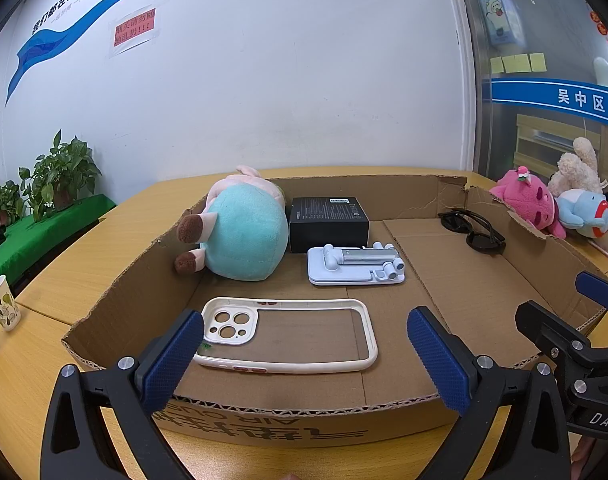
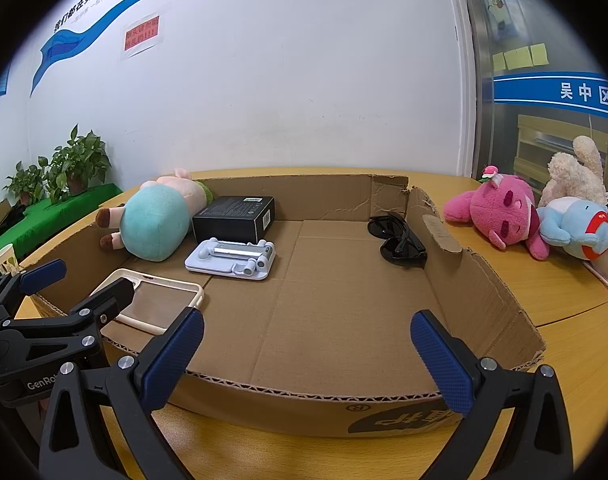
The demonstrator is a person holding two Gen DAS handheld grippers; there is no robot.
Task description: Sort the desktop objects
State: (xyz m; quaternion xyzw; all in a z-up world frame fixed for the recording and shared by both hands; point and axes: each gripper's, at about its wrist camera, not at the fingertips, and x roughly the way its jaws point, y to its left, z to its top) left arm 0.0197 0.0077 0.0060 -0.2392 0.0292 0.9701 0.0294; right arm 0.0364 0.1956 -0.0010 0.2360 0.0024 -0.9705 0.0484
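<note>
Cardboard tray (image 2: 484,292) already holds a teal plush (image 2: 156,220), black box (image 2: 232,218), white phone stand (image 2: 232,260), phone case (image 1: 288,334) and sunglasses (image 2: 398,238). Three plush toys are outside it on the table (image 2: 564,304), just beyond the tray's right wall: pink plush (image 2: 500,216), blue plush (image 2: 576,234), cream plush (image 2: 576,176) behind them.

Judged step: between picks, sort partly done; the outside plush toys look like the remaining items. The next move likely calls for the right gripper (image 2: 306,354) to swing right over the tray wall to the pink plush, the nearest one.

Both tools are empty, at the tray's near edge. Right gripper: jaws wide apart, touching nothing. Left gripper (image 1: 304,354): also spread wide, above the phone case; contact between its left pad and the case cannot be told.
</note>
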